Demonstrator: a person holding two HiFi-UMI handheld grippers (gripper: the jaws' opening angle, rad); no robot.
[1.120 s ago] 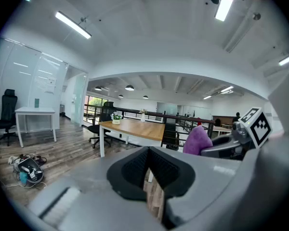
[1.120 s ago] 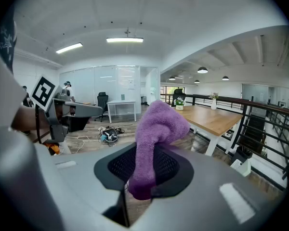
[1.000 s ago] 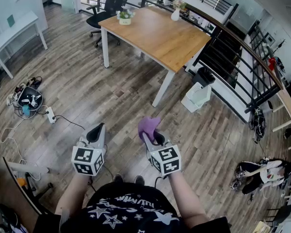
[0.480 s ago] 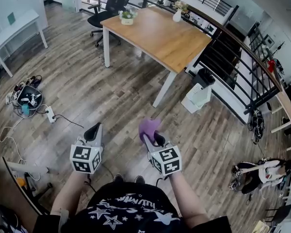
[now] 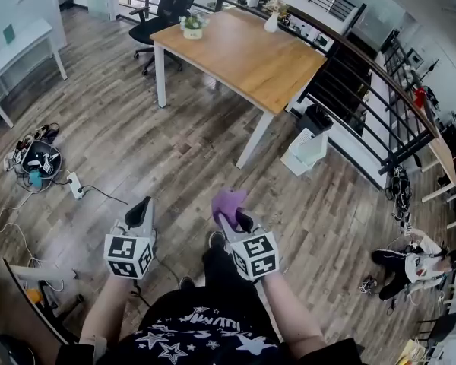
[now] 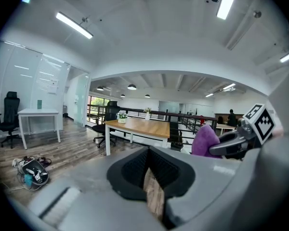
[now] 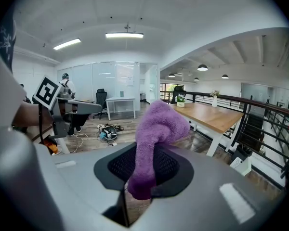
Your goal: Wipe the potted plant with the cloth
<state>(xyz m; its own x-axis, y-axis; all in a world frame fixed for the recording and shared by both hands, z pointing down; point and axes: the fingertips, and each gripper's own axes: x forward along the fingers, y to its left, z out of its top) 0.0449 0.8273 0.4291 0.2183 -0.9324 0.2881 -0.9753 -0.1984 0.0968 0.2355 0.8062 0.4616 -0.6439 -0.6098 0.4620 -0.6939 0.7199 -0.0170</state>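
Note:
The potted plant [image 5: 191,26], small and in a pale pot, stands on the far left corner of the wooden table [image 5: 247,55], well ahead of both grippers. It also shows far off in the left gripper view [image 6: 122,116] and the right gripper view [image 7: 181,100]. My right gripper [image 5: 228,216] is shut on the purple cloth [image 5: 228,201], which sticks up out of the jaws as a fuzzy wad [image 7: 156,134]. The left gripper [image 5: 141,205] is shut with nothing in it [image 6: 150,179]. Both are held over the wood floor, side by side at waist height.
A white vase with flowers [image 5: 272,23] stands at the table's far edge. A black office chair [image 5: 153,23] stands behind the table, a black railing [image 5: 365,90] to its right. A white bin [image 5: 307,149] is by the table. A power strip and cables [image 5: 74,185] lie on the floor at left.
The person has stepped forward: a leg and shoe now show between the arms. Both grippers have drifted a little left and down in the head view, the cloth still held.

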